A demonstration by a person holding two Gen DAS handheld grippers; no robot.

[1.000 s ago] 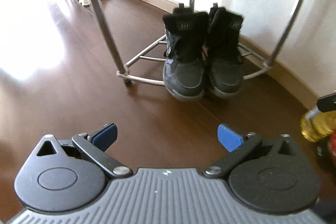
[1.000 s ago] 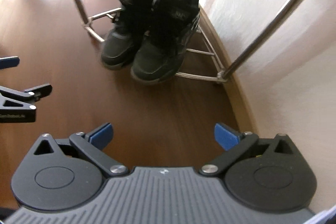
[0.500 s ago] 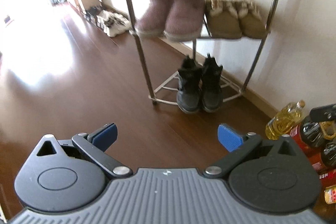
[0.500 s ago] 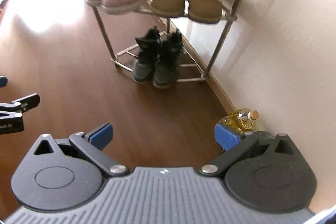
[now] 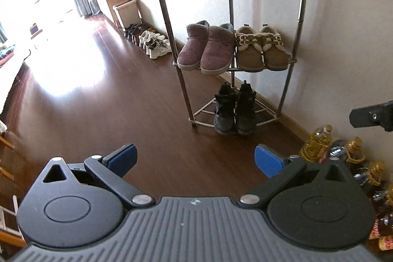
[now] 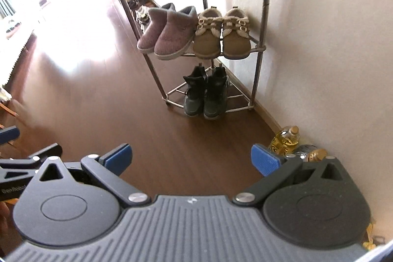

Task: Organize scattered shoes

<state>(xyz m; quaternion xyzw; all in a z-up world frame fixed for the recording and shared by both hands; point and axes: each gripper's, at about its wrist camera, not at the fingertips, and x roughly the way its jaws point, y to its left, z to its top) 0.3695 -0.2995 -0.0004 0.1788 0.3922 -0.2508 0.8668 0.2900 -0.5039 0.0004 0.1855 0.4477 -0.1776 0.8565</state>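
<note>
Left claw (image 5: 195, 160) wide apart, empty, above wooden floor (image 5: 98, 114). Right claw (image 6: 191, 158) also wide apart, empty. Black high-top shoes (image 5: 233, 112) stand as pair on bottom tier of metal corner rack (image 5: 183, 80), toes outward. Purple boots (image 5: 206, 50) and brown fur-lined shoes (image 5: 261, 53) side by side on middle shelf. Oil bottle (image 5: 315, 145) near wall, right of rack.

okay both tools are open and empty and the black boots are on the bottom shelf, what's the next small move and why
Probably swing the left tool left toward the row of shoes along the far wall. The rack looks sorted: black boots paired at the bottom, purple boots and tan shoes paired above. Both tools, right tool included, hold nothing, and no loose shoe lies in view.
</note>
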